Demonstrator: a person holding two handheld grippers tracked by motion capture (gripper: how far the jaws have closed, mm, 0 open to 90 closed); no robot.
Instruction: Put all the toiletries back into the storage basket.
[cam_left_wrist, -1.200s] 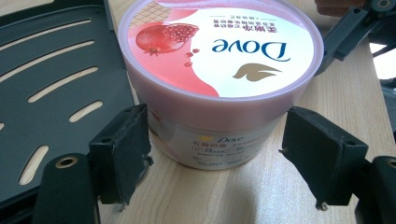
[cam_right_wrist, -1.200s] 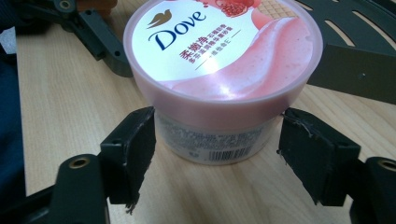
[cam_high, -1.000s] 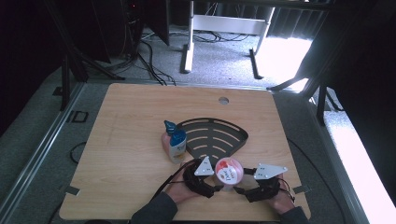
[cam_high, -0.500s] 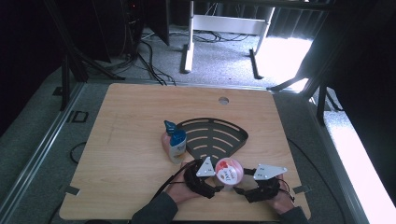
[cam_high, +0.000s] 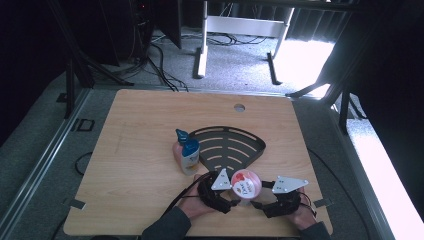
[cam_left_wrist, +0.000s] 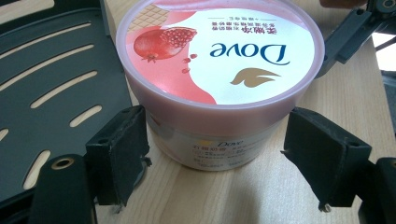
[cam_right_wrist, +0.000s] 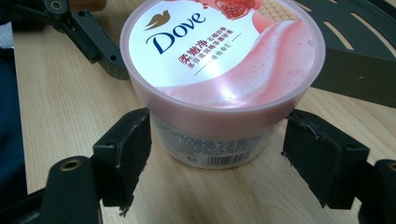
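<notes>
Little change over last second: both grippers parked at tub, tub in same spot on surface (cam_high: 125, 150), near front edge. Reads as approach finished, squeeze not yet begun.

Left hand-held gripper (cam_left_wrist: 215, 154): jaws wide, flanking Dove tub (cam_left_wrist: 219, 60), left pad touching or nearly so, right pad apart.

Right hand-held gripper (cam_right_wrist: 217, 151): jaws wide, same tub between them from opposite side.

Tub upright, lid on, just beside black slotted rack (cam_high: 230, 145).

Count: one tub, one rack, one blue-capped bottle (cam_high: 186, 152), two grippers.
</notes>
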